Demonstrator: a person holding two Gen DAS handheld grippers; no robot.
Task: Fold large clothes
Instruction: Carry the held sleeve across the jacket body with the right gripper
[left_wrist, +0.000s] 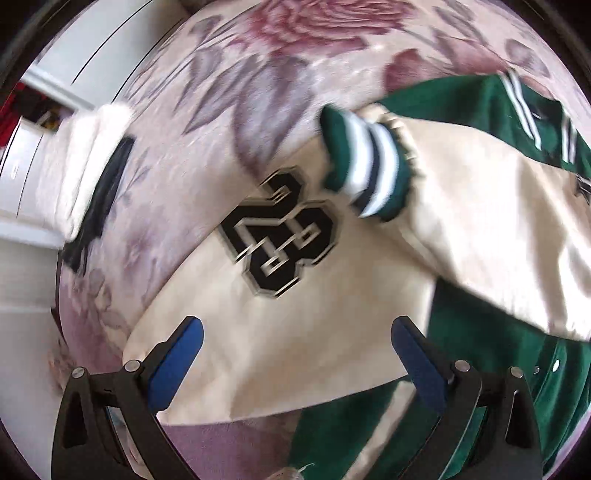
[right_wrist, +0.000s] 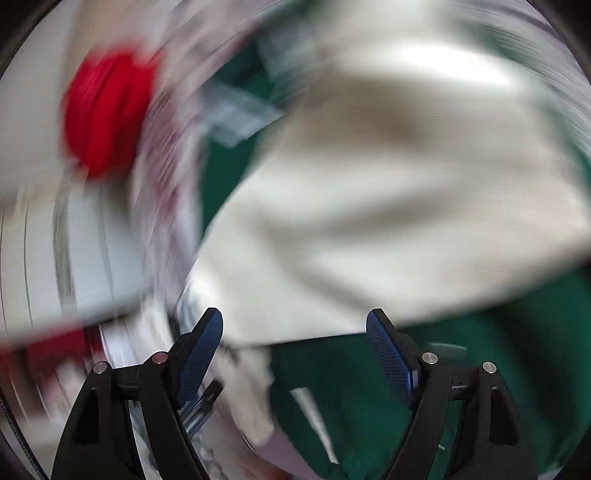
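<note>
I look down on the green and cream varsity jacket with the black number patch (left_wrist: 277, 232), which lies spread on the pink floral bedspread (left_wrist: 229, 74). One cream sleeve with a green and white striped cuff (left_wrist: 365, 166) is folded across the body. My left hand-held gripper (left_wrist: 295, 354) hangs wide open above the cream sleeve panel and holds nothing. My right hand-held gripper (right_wrist: 295, 350) is also wide open and empty, above cream and green cloth; this view is strongly blurred, so I cannot tell what exactly is under it.

The risk I see: the fabric looks smooth and slippery, so the folded sleeve may slide off when I pinch elsewhere. A shallow pinch can take only one layer and pull the fold apart. With such blur, the right side may close on the bedspread too.
</note>
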